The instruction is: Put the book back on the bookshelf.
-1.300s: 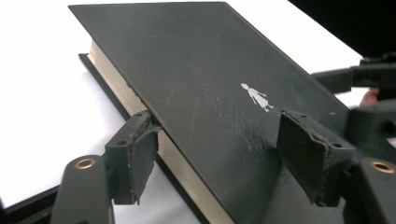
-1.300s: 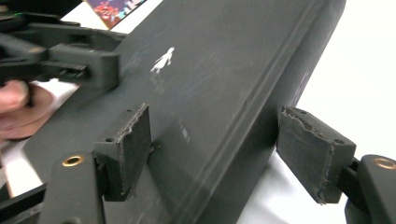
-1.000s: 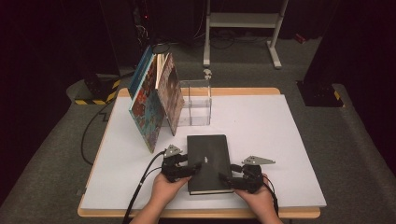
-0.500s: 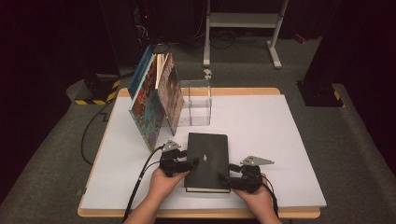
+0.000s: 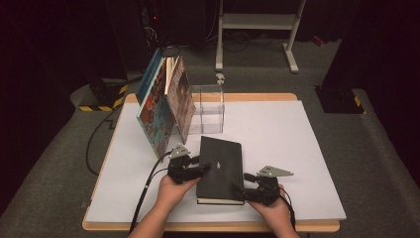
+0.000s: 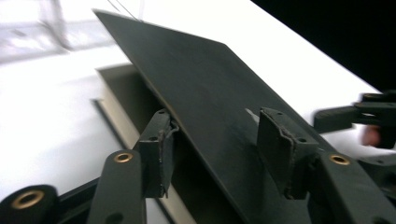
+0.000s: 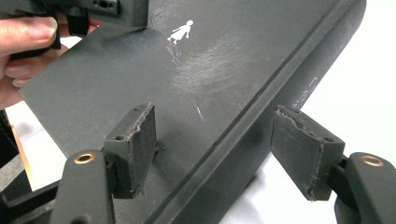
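Table [image 5: 297, 148]: rectangular, white matte top over a light wooden board whose edge shows along the near and far sides; stands on grey carpeted floor [image 5: 376, 148]. Items resting directly on it: a black hardcover book [image 5: 221, 166], lying flat at about 6 o'clock from the table's centre, near the front edge, spine toward 3 o'clock; a clear plastic box [image 5: 208, 110] at about 11 o'clock, upright; a group of picture books [image 5: 166, 104] standing on edge at about 10 o'clock, leaning together, just beside the clear box on its 9 o'clock side.
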Demonstrator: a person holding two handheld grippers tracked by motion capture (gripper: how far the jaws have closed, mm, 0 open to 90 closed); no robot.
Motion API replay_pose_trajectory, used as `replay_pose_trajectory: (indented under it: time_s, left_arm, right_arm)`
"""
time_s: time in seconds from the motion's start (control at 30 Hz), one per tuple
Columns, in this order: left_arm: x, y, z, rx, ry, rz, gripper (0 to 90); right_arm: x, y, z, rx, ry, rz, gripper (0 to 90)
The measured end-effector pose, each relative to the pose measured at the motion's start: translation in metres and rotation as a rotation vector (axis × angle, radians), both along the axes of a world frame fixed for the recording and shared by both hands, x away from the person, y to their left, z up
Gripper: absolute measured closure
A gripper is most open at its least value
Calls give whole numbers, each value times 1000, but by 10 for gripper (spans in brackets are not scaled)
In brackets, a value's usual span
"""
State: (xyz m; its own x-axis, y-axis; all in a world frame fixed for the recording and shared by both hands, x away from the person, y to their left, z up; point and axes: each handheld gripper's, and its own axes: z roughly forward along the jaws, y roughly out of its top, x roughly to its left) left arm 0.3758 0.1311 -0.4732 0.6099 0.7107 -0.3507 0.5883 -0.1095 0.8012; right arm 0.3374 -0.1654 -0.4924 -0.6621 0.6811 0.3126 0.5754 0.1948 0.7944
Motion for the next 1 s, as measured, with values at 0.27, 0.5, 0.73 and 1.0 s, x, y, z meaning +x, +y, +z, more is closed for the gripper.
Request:
replay_pose_trajectory:
  time_s: [0.27,0.5,0.73,1.0]
  left_arm:
    - [-2,7,-6,-79,-22,-42,561]
    - [-6,7,0,-66,-157,-104,602]
    - [-14,6,5,-30,-235,-113,607]
    - [-25,5,8,-6,-317,-116,607]
  right_arm:
    - [9,-3,-4,32,36,-11,289]
    - [26,2,0,37,85,-12,243]
    - [45,9,-1,79,147,4,113]
    - [53,12,-6,122,212,29,0]
